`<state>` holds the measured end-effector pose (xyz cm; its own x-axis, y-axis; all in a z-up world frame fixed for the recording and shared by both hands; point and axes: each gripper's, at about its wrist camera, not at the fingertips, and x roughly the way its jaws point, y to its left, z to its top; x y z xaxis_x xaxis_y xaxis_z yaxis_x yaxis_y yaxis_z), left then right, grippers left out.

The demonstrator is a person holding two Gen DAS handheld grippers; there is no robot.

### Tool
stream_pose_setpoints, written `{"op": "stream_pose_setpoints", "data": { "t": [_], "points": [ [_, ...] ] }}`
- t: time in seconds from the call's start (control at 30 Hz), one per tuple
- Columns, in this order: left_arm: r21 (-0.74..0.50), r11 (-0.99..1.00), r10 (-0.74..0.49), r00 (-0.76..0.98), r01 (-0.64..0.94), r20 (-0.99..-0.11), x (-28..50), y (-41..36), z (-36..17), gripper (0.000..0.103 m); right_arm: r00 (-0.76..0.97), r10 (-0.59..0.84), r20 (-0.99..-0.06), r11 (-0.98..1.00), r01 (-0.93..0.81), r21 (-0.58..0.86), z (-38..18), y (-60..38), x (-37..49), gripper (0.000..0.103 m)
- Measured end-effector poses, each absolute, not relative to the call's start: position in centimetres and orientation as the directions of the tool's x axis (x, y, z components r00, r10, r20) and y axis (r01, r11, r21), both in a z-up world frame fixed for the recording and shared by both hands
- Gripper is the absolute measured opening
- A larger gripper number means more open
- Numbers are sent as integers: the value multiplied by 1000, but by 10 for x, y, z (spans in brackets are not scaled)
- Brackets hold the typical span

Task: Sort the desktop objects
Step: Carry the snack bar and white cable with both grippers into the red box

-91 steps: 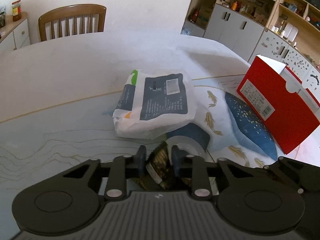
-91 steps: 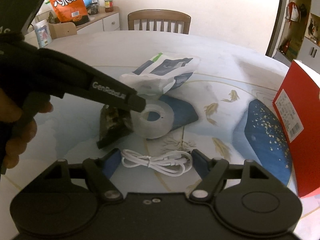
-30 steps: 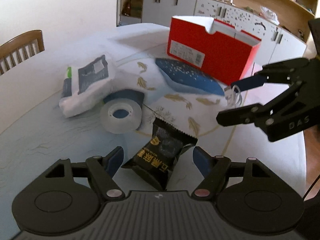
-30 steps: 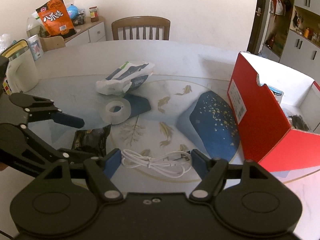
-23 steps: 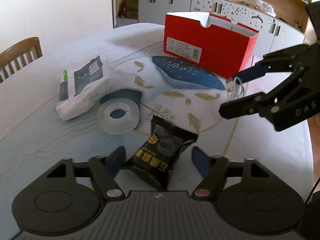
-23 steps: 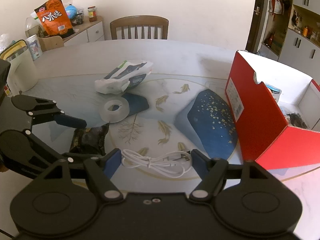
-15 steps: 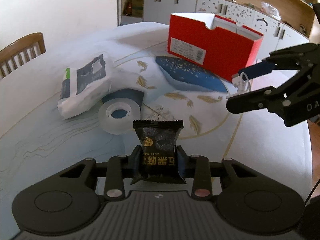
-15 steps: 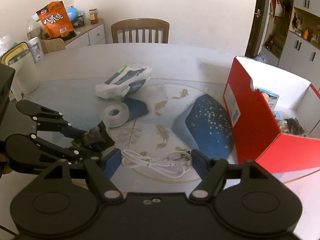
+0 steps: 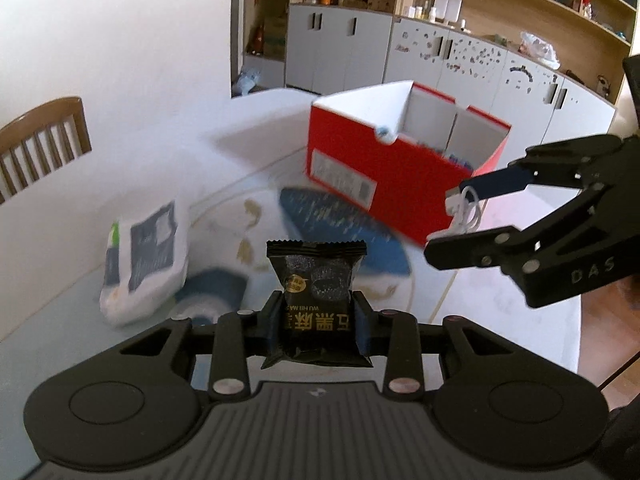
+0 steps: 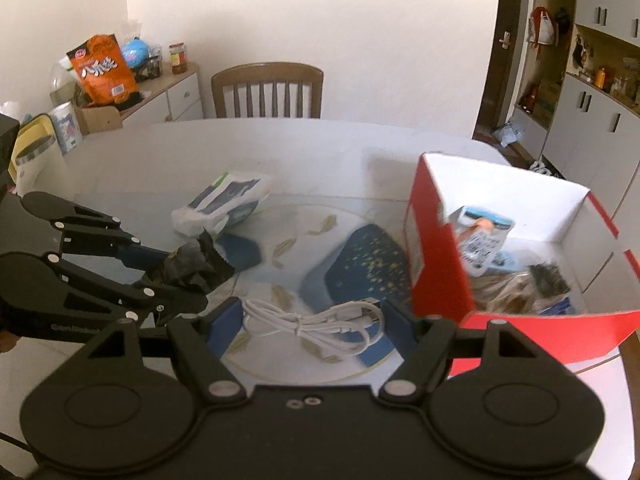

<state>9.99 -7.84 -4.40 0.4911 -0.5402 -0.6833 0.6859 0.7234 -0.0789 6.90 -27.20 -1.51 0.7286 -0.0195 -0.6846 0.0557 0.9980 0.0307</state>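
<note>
My left gripper (image 9: 318, 316) is shut on a black snack packet (image 9: 316, 280) and holds it upright above the table; the packet also shows in the right wrist view (image 10: 192, 266). My right gripper (image 10: 312, 320) is shut on a coiled white cable (image 10: 316, 324), lifted off the table; the cable shows in the left wrist view (image 9: 464, 212) too. An open red box (image 9: 380, 168) stands on the table ahead of the left gripper; in the right wrist view it (image 10: 436, 252) is at the right, with several items inside.
A white and grey pouch (image 9: 144, 252) lies on the table at the left, also in the right wrist view (image 10: 224, 204). A wooden chair (image 10: 268, 90) stands at the far side. A sideboard with snack bags (image 10: 104, 68) is at the far left.
My left gripper closed on the black packet and lifted it off the table. Both grippers have risen and moved toward the red box. The right gripper still holds the cable.
</note>
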Motion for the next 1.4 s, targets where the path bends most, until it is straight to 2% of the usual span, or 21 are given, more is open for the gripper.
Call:
{"op": "stream_pose_setpoints", "data": {
  "t": [0.83, 1.4],
  "points": [
    [-64, 700, -580, 513, 711, -632, 115, -201, 7, 34, 776, -38, -630, 996, 77, 35, 6, -398, 57, 75],
    [-35, 651, -569, 456, 759, -684, 135, -297, -2, 34, 774, -53, -631, 996, 84, 19, -6, -473, 54, 75]
  ]
}}
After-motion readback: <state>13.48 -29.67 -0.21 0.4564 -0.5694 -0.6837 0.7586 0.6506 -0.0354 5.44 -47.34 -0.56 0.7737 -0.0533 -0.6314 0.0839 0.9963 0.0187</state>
